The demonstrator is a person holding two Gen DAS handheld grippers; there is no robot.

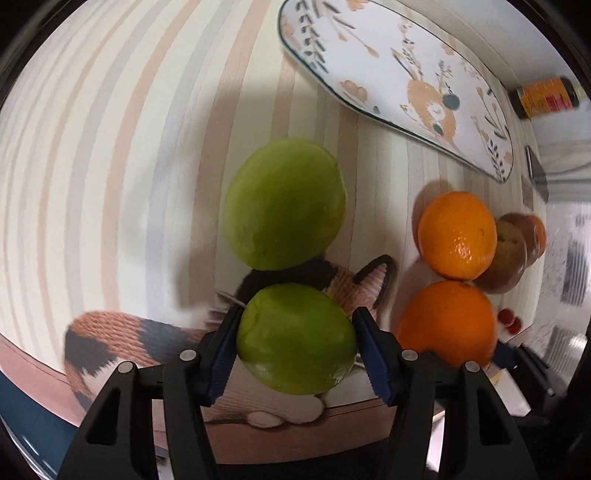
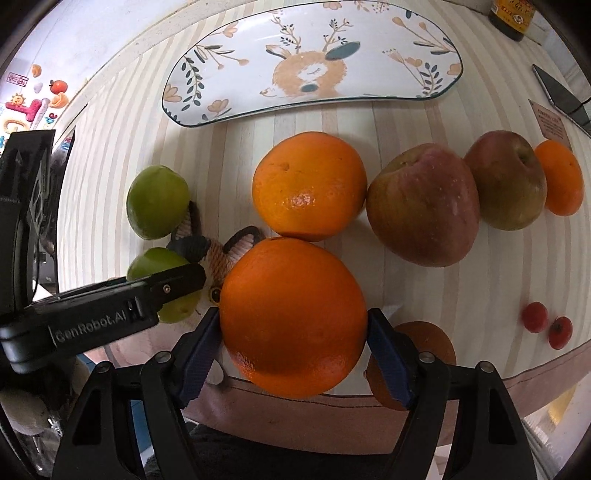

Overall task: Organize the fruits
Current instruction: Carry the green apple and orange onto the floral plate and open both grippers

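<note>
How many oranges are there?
4, maybe more hidden. One orange sits between the right gripper's fingers, one just behind it, a small one far right beside the apples, and one partly hidden behind the gripper's finger.

The table (image 2: 110, 122) is wearing a striped cloth with a knitted-cat print near its front edge. A deer-patterned plate (image 2: 369, 44) is lying at the back. In front of it, a green fruit (image 2: 157, 201), an orange (image 2: 308, 184), 2 apples (image 2: 423, 206) and a smaller orange (image 2: 559, 177) are sitting in a row. 2 small red fruits (image 2: 546, 325) are resting near the right edge, and a dark bottle (image 2: 511, 16) is standing at the far corner.
</note>
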